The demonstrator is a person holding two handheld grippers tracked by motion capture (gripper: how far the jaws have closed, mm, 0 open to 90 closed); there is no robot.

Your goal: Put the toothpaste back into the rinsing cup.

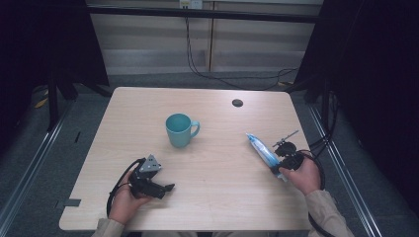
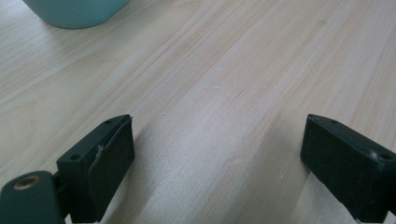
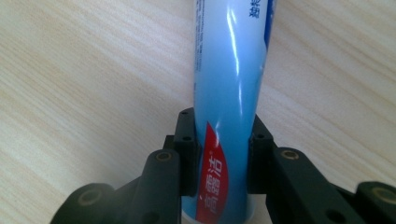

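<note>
A teal mug stands upright near the middle of the wooden table, its handle to the right; its base shows at the top left of the left gripper view. My left gripper rests low at the front left, jaws wide apart with nothing between them. A blue toothpaste tube with a red label lies in my right gripper, whose jaws are shut on its lower part. The tube points away toward the mug's side.
A dark round cable hole sits near the table's far edge. Cables run on the floor behind the table. Dark frames stand at both sides. Bare wood lies between the two grippers.
</note>
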